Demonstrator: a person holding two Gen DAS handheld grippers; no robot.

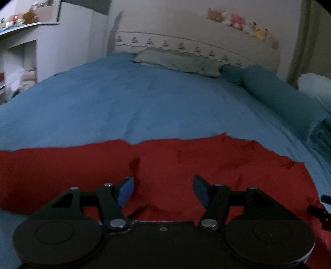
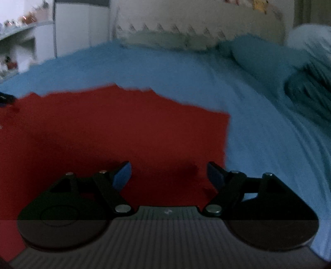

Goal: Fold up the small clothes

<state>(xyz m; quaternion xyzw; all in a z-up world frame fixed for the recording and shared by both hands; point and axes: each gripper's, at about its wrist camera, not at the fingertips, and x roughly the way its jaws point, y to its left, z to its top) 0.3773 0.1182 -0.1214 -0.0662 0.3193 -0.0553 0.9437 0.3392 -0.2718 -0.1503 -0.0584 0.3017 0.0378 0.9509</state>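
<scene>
While the red cloth [image 1: 165,165] lies flat on the bed [image 1: 124,99], both the left gripper [image 1: 163,191] and right gripper [image 2: 169,175] hover spread, empty; next, I'd guess, pinching its near edge.

1. I'm looking across a bed [image 1: 124,99] under a blue cover, in dim light.
2. Pale headboard [image 1: 186,35] behind, soft toys [image 1: 235,19] along its top.
3. White shelves [image 1: 18,41] stand left.

Dim, grainy; motion blur, worst right view; fisheye bending at edges
</scene>
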